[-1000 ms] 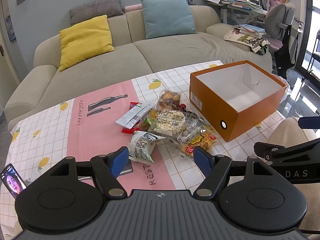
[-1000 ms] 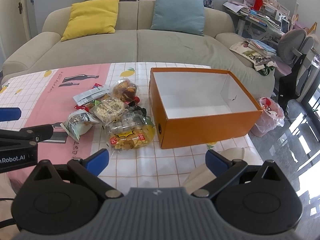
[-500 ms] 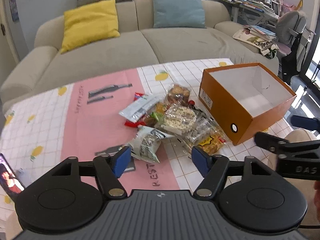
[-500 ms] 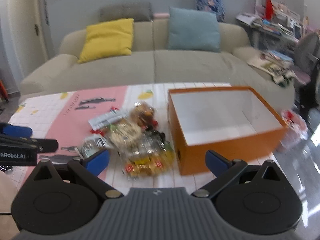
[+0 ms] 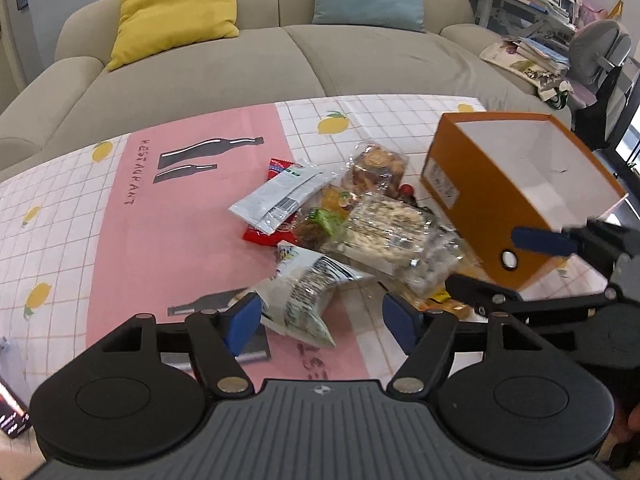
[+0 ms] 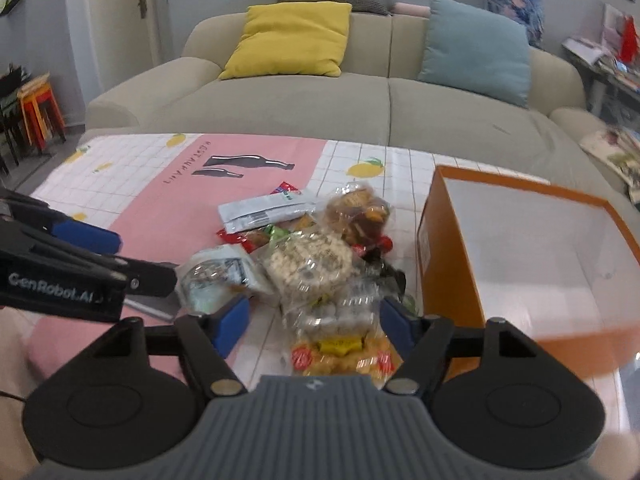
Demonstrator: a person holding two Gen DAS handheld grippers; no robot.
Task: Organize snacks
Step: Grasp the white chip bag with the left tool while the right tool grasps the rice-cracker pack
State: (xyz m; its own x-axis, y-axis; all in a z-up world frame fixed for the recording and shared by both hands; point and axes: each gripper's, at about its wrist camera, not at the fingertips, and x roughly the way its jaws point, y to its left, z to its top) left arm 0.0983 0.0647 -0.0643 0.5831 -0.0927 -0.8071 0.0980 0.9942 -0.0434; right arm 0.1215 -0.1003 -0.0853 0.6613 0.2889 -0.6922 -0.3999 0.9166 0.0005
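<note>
sofa (image 6: 360, 112) | yellow cushion (image 6: 290, 40) | teal cushion (image 6: 476, 48) | lemon-print tablecloth (image 5: 60, 220)

I see the surface (image 5: 60, 240) covered by a white checked cloth with lemon prints and a broad pink band (image 5: 188, 216) showing black bottle shapes. Ahead of my left gripper (image 5: 320, 320), a heap of crinkly plastic snack packets (image 5: 344, 228) lies on the cloth, straddling the pink band and the white squares. Just right of the heap, ahead and right of my right gripper (image 6: 312, 324), an open orange cardboard box with a white inside (image 6: 532, 248) sits on the white squares.
</note>
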